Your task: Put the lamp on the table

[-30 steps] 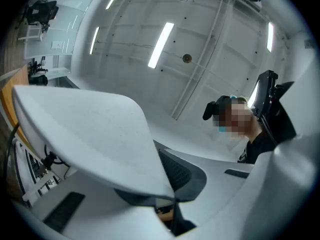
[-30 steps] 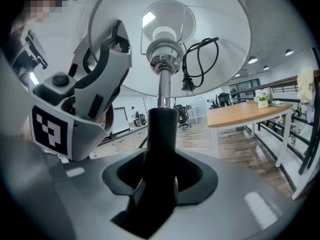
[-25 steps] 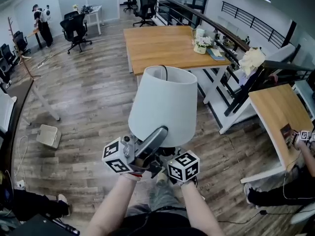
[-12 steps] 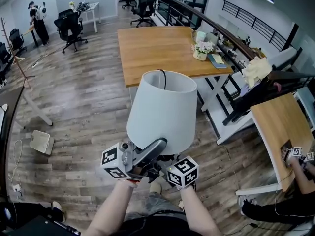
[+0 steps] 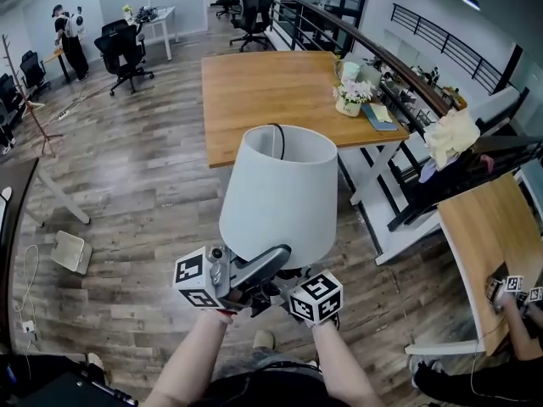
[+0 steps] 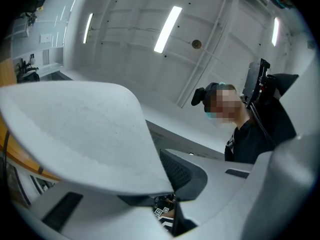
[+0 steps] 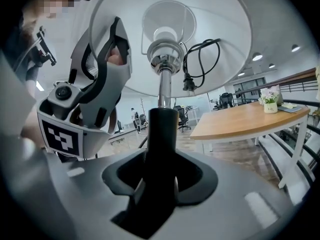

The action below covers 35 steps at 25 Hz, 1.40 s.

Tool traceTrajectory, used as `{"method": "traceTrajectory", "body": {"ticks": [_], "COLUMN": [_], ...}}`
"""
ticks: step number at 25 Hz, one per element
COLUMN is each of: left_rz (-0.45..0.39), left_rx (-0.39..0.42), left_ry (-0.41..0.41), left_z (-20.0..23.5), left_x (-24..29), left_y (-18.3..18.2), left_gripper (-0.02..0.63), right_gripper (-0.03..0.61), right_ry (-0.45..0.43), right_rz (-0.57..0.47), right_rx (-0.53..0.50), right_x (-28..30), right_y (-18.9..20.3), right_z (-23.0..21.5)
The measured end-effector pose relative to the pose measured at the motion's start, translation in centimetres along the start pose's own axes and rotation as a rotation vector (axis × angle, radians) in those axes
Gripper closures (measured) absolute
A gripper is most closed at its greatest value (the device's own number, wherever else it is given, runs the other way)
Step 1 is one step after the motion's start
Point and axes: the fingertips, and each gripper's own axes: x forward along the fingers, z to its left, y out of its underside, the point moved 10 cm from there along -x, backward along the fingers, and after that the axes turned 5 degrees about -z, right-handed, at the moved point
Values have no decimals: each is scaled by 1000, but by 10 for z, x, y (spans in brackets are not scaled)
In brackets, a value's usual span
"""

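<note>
I carry a lamp with a white shade (image 5: pixel 282 195) at chest height, above the wood floor. My left gripper (image 5: pixel 270 259) is shut on the shade's lower rim, with one finger (image 5: pixel 259 265) outside it and the other finger (image 7: pixel 102 69) inside. Under the shade, my right gripper (image 7: pixel 160 171) is shut on the lamp's black stem (image 7: pixel 161 129); the head view shows only its marker cube (image 5: pixel 316 297). The lamp's cord (image 7: pixel 200 64) hangs coiled inside the shade. The wooden table (image 5: pixel 271 91) stands ahead, beyond the lamp.
A flower pot (image 5: pixel 350 100) and a book (image 5: pixel 379 115) sit at the table's right edge. Office chairs (image 5: pixel 123 45) stand far left, and a white bin (image 5: pixel 69 251) lies on the floor. A second desk (image 5: pixel 488 223) and a seated person (image 5: pixel 517 299) are at right.
I have moved forward with the lamp; the wooden table is nearer and more centred. Both grippers keep the same hold.
</note>
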Motion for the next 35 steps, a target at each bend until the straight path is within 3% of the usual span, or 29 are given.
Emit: {"method": "traceTrajectory", "body": {"ticks": [18, 35], "left_rz": [18, 73], "left_rx": [17, -30], "left_ry": [-26, -6], "left_z": [112, 276], "left_x": [16, 16], "left_y": [-22, -106], "left_gripper": [586, 588], "right_gripper": [405, 405], "right_ry": [9, 58], "right_rz": [-22, -36], "right_rx": [0, 31], "right_x": [67, 207], "right_y": [-22, -69], "right_z": [-92, -192]}}
